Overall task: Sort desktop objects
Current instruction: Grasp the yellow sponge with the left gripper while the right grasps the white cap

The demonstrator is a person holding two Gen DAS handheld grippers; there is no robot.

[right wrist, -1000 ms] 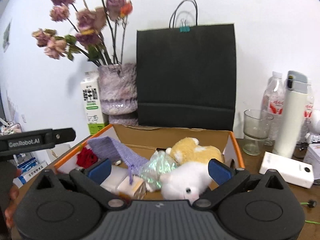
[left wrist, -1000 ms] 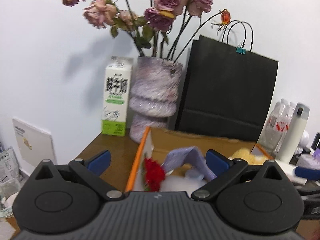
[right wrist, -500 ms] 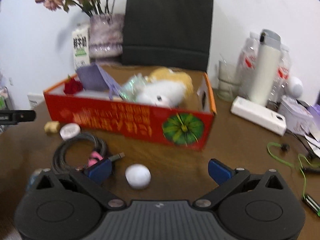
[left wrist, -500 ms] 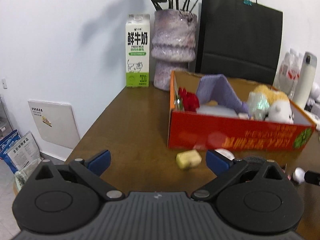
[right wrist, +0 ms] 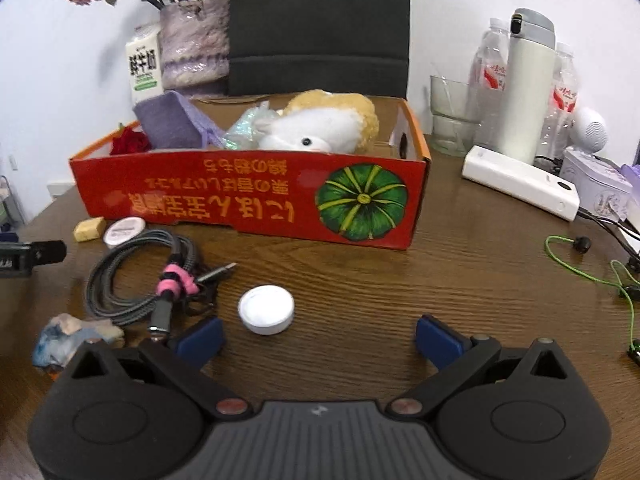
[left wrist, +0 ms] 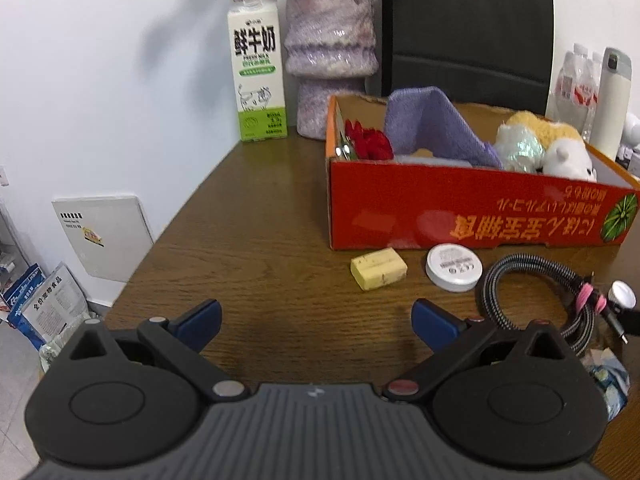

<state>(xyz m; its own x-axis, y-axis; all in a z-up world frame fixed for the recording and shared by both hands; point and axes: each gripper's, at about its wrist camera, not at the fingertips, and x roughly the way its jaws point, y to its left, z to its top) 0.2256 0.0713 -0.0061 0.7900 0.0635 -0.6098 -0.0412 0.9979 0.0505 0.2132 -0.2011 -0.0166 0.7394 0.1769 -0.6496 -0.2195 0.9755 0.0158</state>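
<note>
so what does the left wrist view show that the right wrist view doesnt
Only the left wrist view: the white wall panel and the paper bags on the floor.
Only the right: the white screw cap, clear drinking glass, white power bank, green earphone wire.
Both: the red cardboard box, yellow eraser block, round white tin, coiled braided cable, green-and-white milk carton.

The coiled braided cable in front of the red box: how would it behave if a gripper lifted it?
The cable is probably floppy: its loops lie loose on the table. The pink tie should keep them bunched. Its free plug end would likely dangle.
</note>
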